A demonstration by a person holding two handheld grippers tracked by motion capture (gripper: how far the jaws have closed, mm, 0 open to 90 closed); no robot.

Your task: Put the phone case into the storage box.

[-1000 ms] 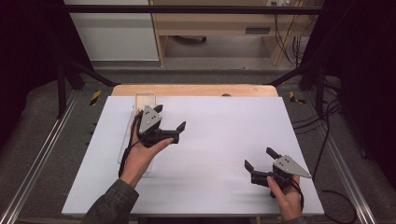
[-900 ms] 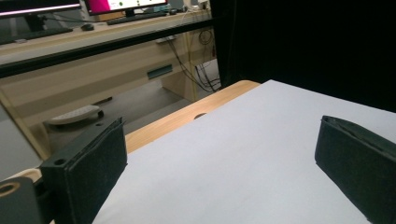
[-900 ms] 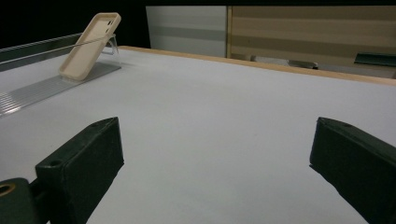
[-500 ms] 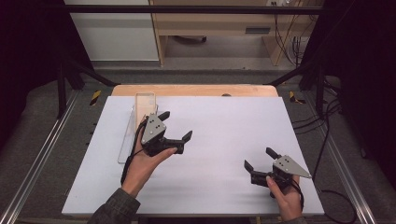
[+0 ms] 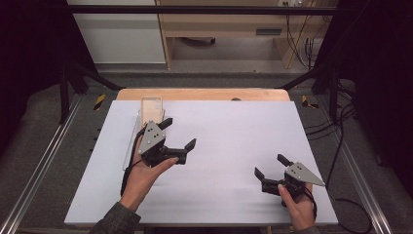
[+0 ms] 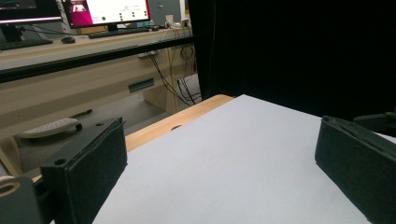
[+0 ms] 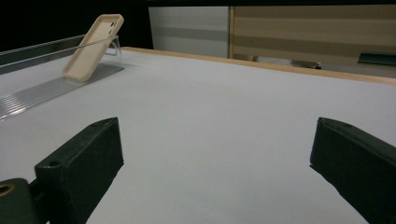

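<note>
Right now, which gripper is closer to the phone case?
The left gripper. It sits just beside the phone case on its stand; the right gripper is far across the table.

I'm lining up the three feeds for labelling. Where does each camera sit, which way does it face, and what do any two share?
High view: above the person's side, looking forward and down on the white table; forearms, left gripper, right gripper.
Left gripper view: rides the left gripper, facing the table's far edge and a desk; own jaws open.
Right gripper view: low over the table, facing the phone case; own jaws open.
Shared: phone case, high and right gripper views.
</note>
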